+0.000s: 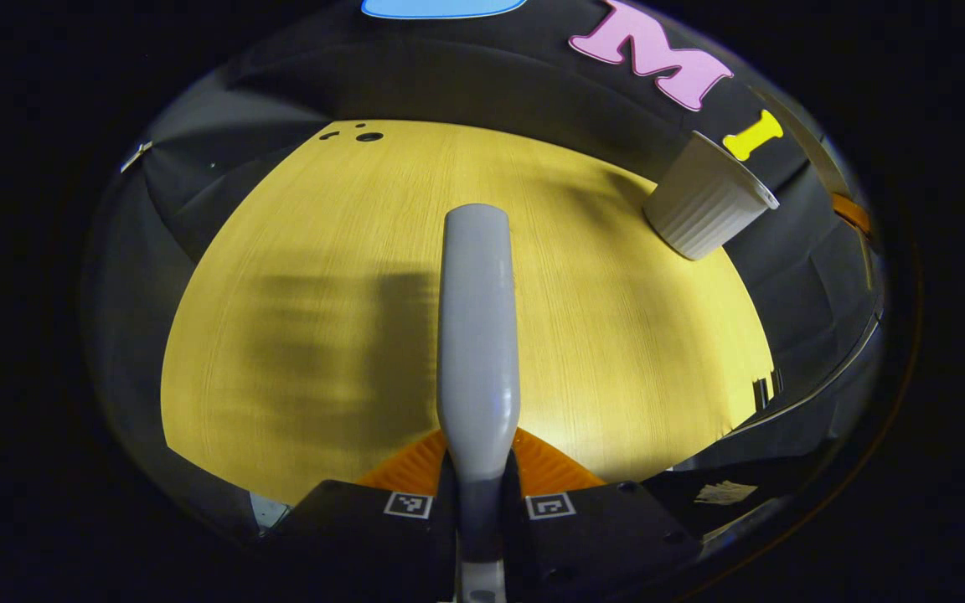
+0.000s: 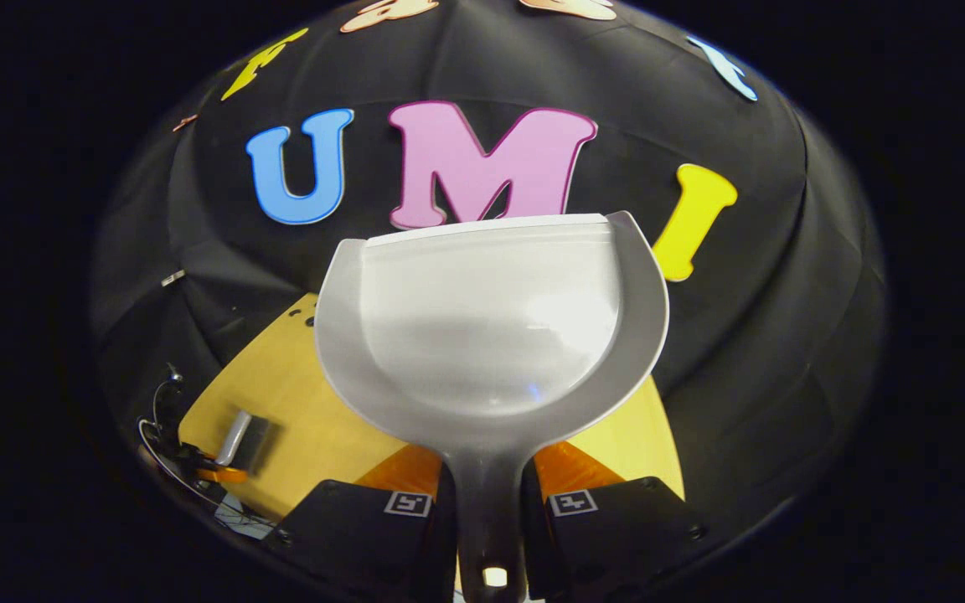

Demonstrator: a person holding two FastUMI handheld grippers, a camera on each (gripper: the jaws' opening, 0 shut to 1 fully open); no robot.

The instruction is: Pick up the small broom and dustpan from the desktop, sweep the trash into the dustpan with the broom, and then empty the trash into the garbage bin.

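Clamped in the left gripper (image 1: pixel 479 494) we find one broom (image 1: pixel 477 335), its grey handle reaching out above the wooden worktop (image 1: pixel 616 360), with one white ribbed garbage bin (image 1: pixel 707 207) at the far right edge. We record the right gripper (image 2: pixel 489 502) clenched on the handle of one dustpan (image 2: pixel 491 327), held clear above the worktop with nothing in its scoop.

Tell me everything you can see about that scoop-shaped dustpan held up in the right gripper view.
The dustpan looks like smooth, pale grey plastic: a wide, rounded pan with a raised rim, a straight front lip at the top, and a narrow handle with a small hole near its end. The right gripper is shut on that handle, a finger on each side. The pan is lifted off the yellow wooden desktop, tilted up toward the booth wall, and its visible inside looks empty.
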